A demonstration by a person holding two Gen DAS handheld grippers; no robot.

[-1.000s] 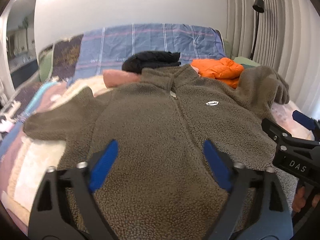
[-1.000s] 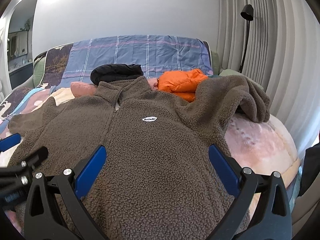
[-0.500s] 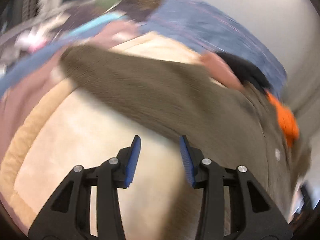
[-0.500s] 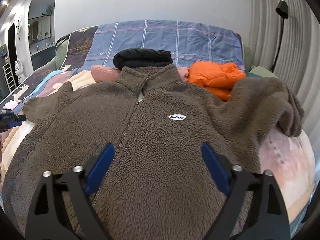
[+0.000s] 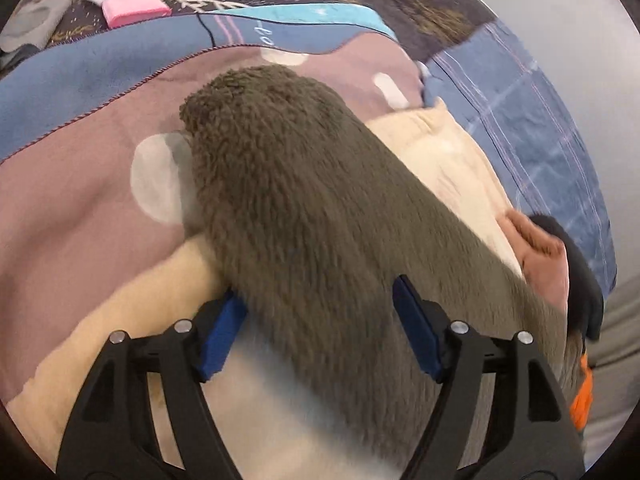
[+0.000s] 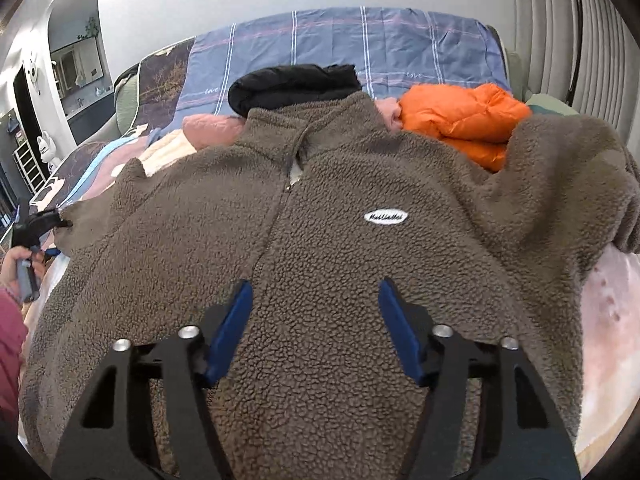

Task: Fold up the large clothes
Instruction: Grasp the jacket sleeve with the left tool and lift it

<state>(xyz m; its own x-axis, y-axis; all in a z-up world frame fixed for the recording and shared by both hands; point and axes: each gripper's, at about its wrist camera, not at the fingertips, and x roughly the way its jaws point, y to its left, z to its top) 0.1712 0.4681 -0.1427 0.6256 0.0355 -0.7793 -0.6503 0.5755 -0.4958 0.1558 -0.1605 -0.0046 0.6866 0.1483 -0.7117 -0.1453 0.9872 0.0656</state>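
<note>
A brown fleece jacket lies front up on the bed, with a white oval logo patch on its chest. Its left sleeve stretches out over the bedding. My left gripper is open and straddles that sleeve, one blue pad on each side. It shows in the right wrist view at the sleeve's end. My right gripper is open and empty above the jacket's lower front. The jacket's right sleeve is bunched up at the right.
An orange puffer jacket, a black garment and a pink one lie behind the collar. A blue plaid cover is at the head. A cream blanket and a patterned blanket lie under the sleeve.
My left gripper has swung left from the jacket's body to the left sleeve, narrowed, then opened wider around it. My right gripper has narrowed its opening and moved left over the jacket's front.
</note>
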